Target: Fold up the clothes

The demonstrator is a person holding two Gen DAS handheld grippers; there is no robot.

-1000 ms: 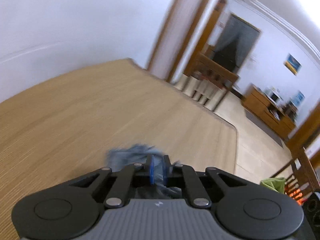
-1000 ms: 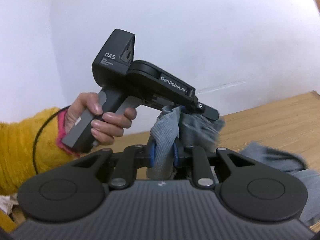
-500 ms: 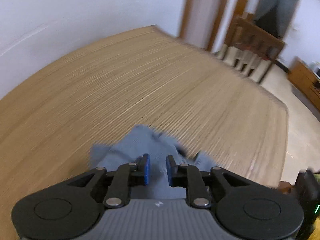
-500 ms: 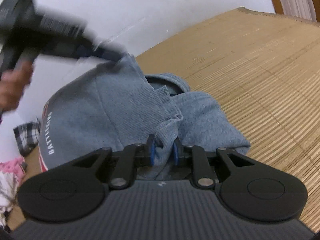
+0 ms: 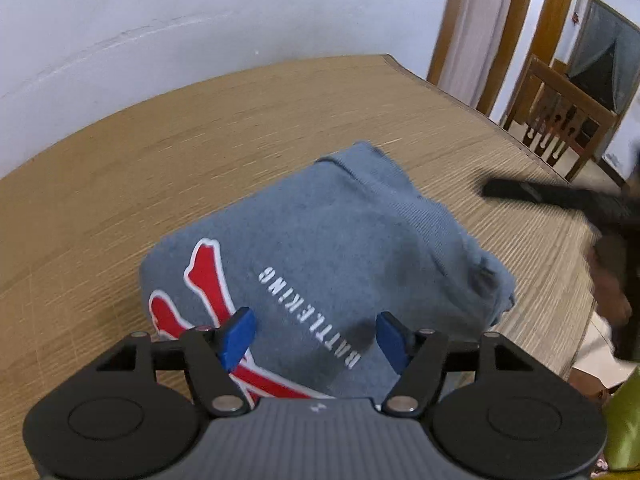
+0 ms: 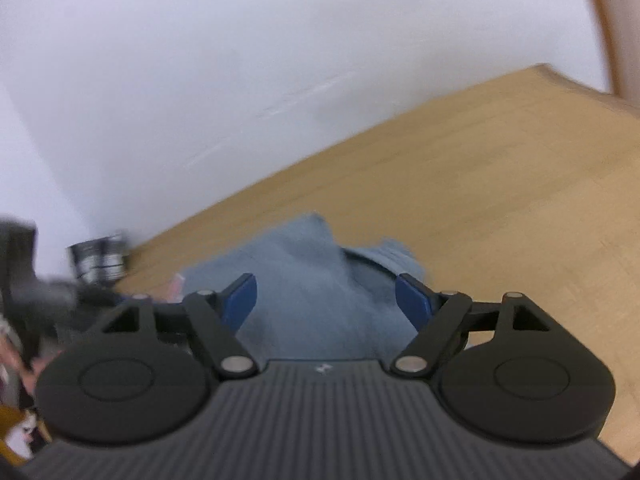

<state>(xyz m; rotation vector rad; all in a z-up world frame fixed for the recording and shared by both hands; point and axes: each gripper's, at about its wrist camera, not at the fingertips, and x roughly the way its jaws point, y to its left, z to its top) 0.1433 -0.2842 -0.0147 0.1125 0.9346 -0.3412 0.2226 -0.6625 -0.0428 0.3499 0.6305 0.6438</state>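
Observation:
A grey-blue sweatshirt (image 5: 340, 248) with a red-and-white print and white lettering lies bunched on the woven bamboo mat (image 5: 160, 152). My left gripper (image 5: 316, 334) hovers just over its near edge, jaws opening, blue pads clear of the cloth. In the right wrist view the same sweatshirt (image 6: 320, 276) shows blurred beneath my right gripper (image 6: 330, 300), whose jaws are also opening with nothing pressed between them. The right gripper's dark body (image 5: 560, 196) appears blurred at the right of the left wrist view.
A white wall (image 5: 200, 12) runs behind the mat. Wooden door frames and a chair (image 5: 560, 116) stand at the far right, past the mat's edge. Checked cloth (image 6: 100, 260) lies by the wall at the left. Something green (image 5: 624, 420) sits at the lower right.
Both grippers were shut on the sweatshirt held up in the air; they came down and their jaws have spread. The sweatshirt now lies on the mat, released.

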